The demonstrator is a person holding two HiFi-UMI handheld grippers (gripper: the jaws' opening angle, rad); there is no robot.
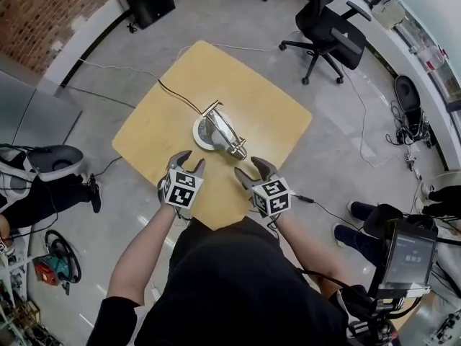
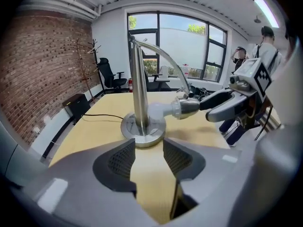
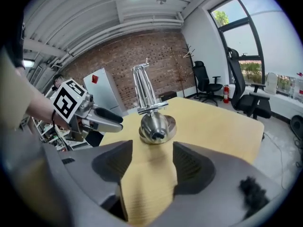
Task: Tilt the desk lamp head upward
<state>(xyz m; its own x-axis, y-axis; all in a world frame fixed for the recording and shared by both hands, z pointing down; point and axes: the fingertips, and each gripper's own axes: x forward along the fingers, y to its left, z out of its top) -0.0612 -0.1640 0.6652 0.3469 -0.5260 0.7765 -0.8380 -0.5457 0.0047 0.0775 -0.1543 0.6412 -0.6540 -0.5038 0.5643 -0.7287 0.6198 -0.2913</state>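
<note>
1. The left tongs and the right tongs both gape wide, with nothing between them.
2. The lamp head lies just ahead, nearer the right tongs, its long axis pointing at them.
3. Its base sits mid-counter, beyond.

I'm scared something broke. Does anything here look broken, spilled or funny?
Nothing looks broken or spilled. The desk lamp stands upright on the table, with its head hanging low near the tabletop.
</note>
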